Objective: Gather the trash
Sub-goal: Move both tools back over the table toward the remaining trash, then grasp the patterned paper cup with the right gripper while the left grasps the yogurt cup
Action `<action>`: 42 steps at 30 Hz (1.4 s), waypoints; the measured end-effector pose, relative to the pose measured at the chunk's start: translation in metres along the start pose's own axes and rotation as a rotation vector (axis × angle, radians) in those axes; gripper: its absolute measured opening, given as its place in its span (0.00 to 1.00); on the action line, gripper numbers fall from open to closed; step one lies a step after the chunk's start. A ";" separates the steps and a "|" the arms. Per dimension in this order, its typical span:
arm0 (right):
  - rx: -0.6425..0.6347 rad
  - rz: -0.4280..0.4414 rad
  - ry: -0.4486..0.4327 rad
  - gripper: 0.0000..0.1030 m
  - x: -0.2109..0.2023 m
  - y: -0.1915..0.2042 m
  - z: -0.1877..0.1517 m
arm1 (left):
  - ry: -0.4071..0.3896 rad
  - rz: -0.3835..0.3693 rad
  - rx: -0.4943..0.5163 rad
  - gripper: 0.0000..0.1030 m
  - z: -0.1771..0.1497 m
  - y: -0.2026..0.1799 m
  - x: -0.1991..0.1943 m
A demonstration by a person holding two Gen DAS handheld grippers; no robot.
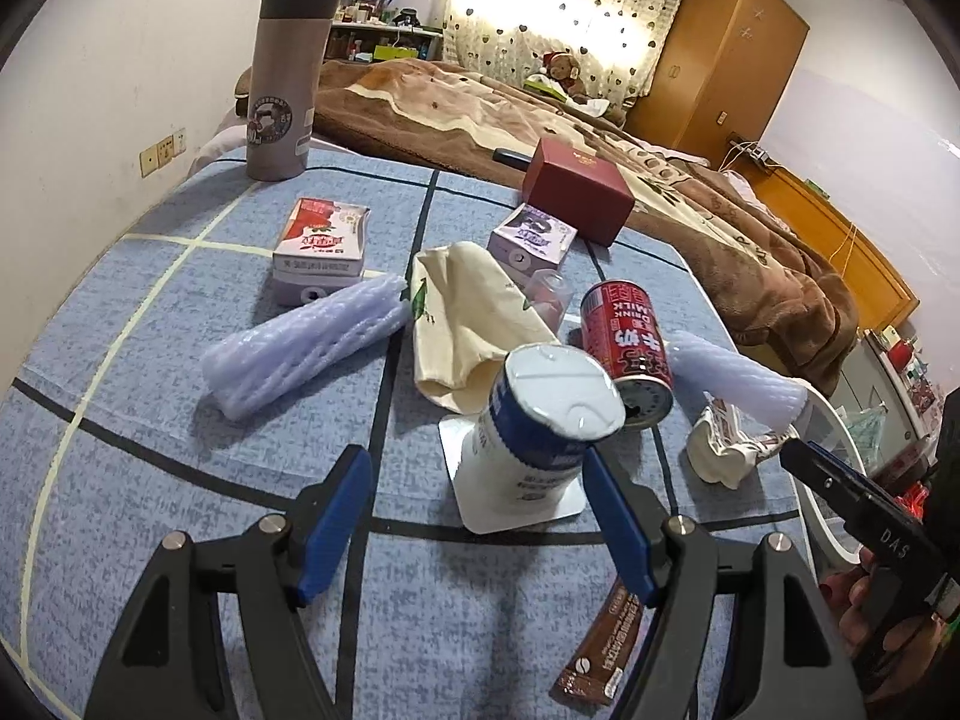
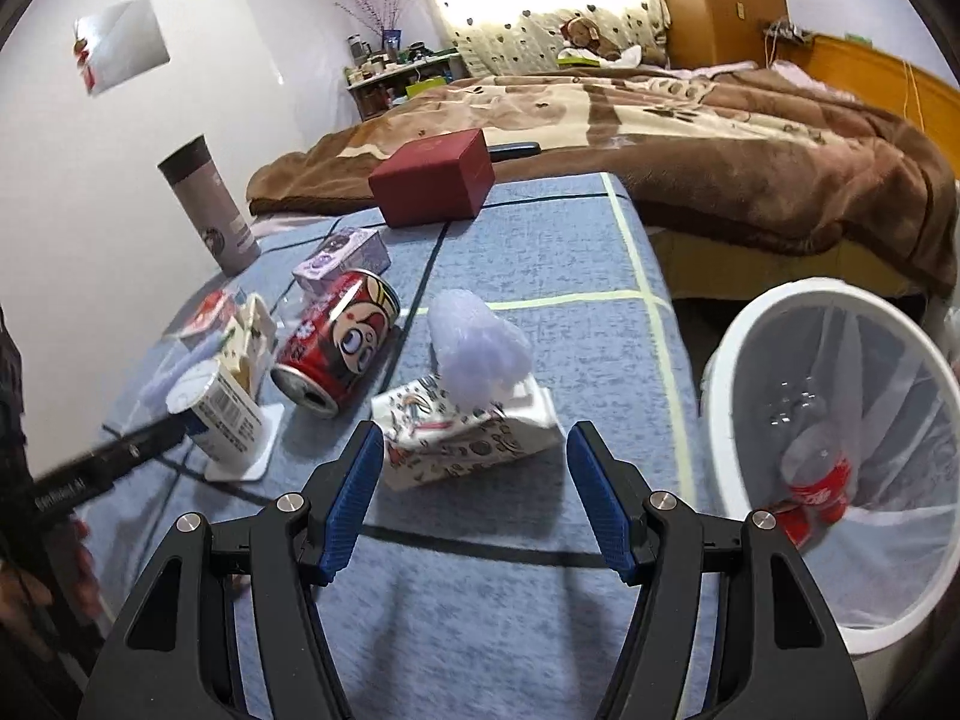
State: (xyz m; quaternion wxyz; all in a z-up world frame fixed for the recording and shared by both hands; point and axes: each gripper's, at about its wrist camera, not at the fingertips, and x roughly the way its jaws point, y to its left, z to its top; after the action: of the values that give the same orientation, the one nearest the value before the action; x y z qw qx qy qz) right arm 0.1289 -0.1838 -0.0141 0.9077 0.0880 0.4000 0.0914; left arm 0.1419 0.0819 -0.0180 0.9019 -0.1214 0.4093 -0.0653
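My left gripper [image 1: 474, 468] is open over the blue checked cloth. An upturned white and blue yogurt cup [image 1: 540, 426] stands just ahead of it, close to the right fingertip, and the pads do not touch it. My right gripper [image 2: 475, 441] is open too. A crumpled printed carton [image 2: 468, 438] lies right in front of its fingertips, with a lilac foam net [image 2: 480, 354] leaning on top. A red milk can [image 2: 336, 348] lies on its side between the cup and the carton. The white bin [image 2: 729, 348] stands off the right edge, with a cola bottle [image 2: 816, 480] inside.
Further back lie two small milk cartons [image 1: 321, 246] [image 1: 531, 240], a cream cloth bag [image 1: 462, 318], another foam net [image 1: 300, 348], a dark red box [image 1: 576, 189] and a tall grey flask [image 1: 285, 78]. A brown sachet [image 1: 606, 648] lies under my left gripper. A bed with a brown blanket [image 2: 720, 138] stands behind.
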 end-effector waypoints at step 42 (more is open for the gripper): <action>-0.055 -0.025 0.058 0.21 0.031 0.019 0.002 | 0.010 0.016 0.133 0.74 0.011 -0.028 0.043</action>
State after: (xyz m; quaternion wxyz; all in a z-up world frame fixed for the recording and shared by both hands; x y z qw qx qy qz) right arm 0.1493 -0.1582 -0.0299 0.8989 0.0555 0.4245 0.0936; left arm 0.1779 0.0480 -0.0343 0.9064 -0.0577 0.4095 -0.0859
